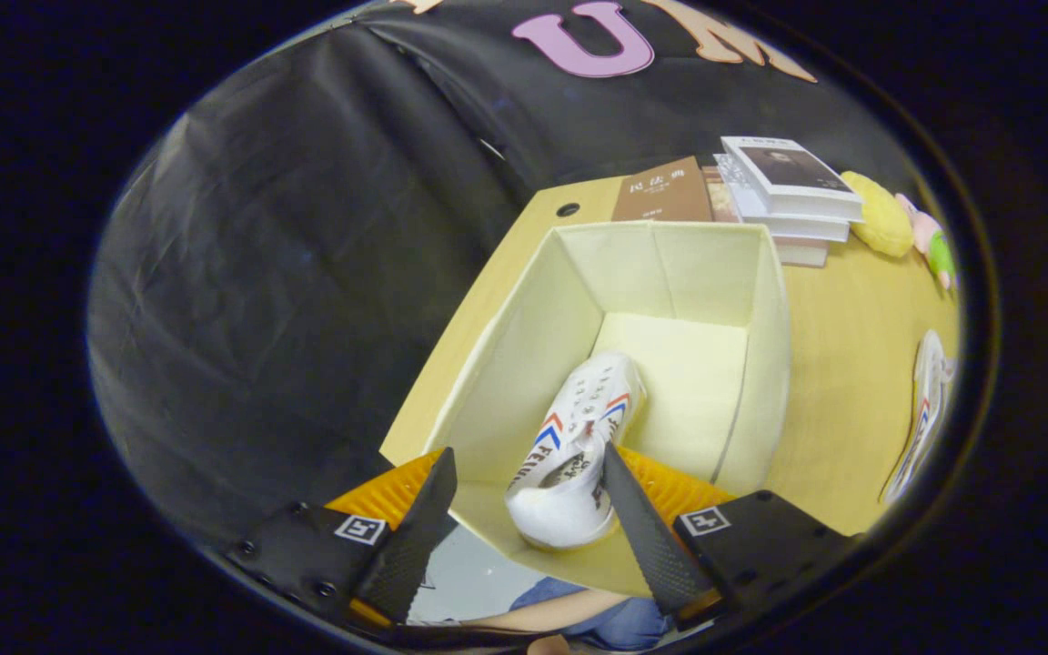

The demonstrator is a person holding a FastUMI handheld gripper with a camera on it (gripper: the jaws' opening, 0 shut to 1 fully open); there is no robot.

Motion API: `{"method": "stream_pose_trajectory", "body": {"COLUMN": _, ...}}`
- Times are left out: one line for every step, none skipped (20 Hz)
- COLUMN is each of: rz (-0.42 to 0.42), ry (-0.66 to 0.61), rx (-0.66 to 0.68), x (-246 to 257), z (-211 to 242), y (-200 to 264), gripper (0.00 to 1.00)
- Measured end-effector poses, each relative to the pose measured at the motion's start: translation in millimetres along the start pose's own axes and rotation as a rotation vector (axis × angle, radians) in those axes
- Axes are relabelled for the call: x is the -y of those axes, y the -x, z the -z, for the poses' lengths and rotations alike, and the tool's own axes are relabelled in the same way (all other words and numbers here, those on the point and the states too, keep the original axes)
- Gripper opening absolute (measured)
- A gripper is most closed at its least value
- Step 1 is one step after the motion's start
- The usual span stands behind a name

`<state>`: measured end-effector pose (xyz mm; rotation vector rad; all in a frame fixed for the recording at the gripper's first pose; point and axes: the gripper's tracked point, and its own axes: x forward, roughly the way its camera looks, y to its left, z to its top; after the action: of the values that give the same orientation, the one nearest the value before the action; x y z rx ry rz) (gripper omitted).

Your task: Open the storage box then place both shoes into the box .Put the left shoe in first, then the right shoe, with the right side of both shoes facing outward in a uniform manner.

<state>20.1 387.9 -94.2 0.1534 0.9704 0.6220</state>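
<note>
Gripper (pixel 524 496) hangs above the near edge of the box (pixel 765 364), fingers spread wide, nothing clamped. Box is open, sits on the table (pixel 851 364). One shoe (pixel 579 437) lies inside between the fingers, heel toward them, toe pointing at the far wall, hugging the left wall. The right finger overlaps the heel in view, can't tell if it actually touches. Shoe looks released, so I judge the first placement done or nearly so. Second shoe (pixel 920 418) lies on the table right of the box, well apart from it. Books (pixel 783 196) and a plush toy (pixel 883 214) sit beyond the box, out of the way. Step in hand, as I read it: clear the box and go for the second shoe. Lift straight up first so the right finger doesn't drag the heel and twist the shoe off its line. Approach the second shoe from above, grab mid-body, not the laces. Set it in the free strip on the right, parallel to the first, toe the same way, same side outward. Can't confirm left vs right shoe from this angle.
</note>
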Motion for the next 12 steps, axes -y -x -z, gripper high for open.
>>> {"method": "stream_pose_trajectory", "body": {"rz": -0.015, "ry": -0.01, "rx": 0.029, "x": 1.0, "z": -5.9, "y": 8.2, "gripper": 1.0}}
{"method": "stream_pose_trajectory", "body": {"rz": -0.027, "ry": -0.02, "rx": 0.058, "x": 4.4, "z": -9.8, "y": 18.1, "gripper": 1.0}}
{"method": "stream_pose_trajectory", "body": {"rz": -0.035, "ry": -0.034, "rx": 0.091, "x": 8.0, "z": -14.8, "y": 29.8, "gripper": 1.0}}
{"method": "stream_pose_trajectory", "body": {"rz": -0.042, "ry": -0.05, "rx": 0.123, "x": 11.3, "z": -19.2, "y": 42.5, "gripper": 1.0}}
{"method": "stream_pose_trajectory", "body": {"rz": -0.048, "ry": -0.067, "rx": 0.149, "x": 16.6, "z": -23.3, "y": 54.0, "gripper": 1.0}}
{"method": "stream_pose_trajectory", "body": {"rz": -0.054, "ry": -0.084, "rx": 0.178, "x": 22.6, "z": -25.4, "y": 65.1, "gripper": 1.0}}
{"method": "stream_pose_trajectory", "body": {"rz": -0.053, "ry": -0.096, "rx": 0.211, "x": 29.6, "z": -29.3, "y": 76.0, "gripper": 1.0}}
{"method": "stream_pose_trajectory", "body": {"rz": -0.048, "ry": -0.108, "rx": 0.236, "x": 38.2, "z": -28.8, "y": 88.3, "gripper": 1.0}}
{"method": "stream_pose_trajectory", "body": {"rz": -0.049, "ry": -0.119, "rx": 0.262, "x": 45.8, "z": -28.8, "y": 99.3, "gripper": 1.0}}
{"method": "stream_pose_trajectory", "body": {"rz": -0.044, "ry": -0.131, "rx": 0.282, "x": 54.7, "z": -26.9, "y": 108.7, "gripper": 1.0}}
{"method": "stream_pose_trajectory", "body": {"rz": -0.036, "ry": -0.14, "rx": 0.305, "x": 65.9, "z": -25.7, "y": 117.7, "gripper": 1.0}}
{"method": "stream_pose_trajectory", "body": {"rz": -0.014, "ry": -0.145, "rx": 0.326, "x": 80.4, "z": -23.2, "y": 126.3, "gripper": 1.0}}
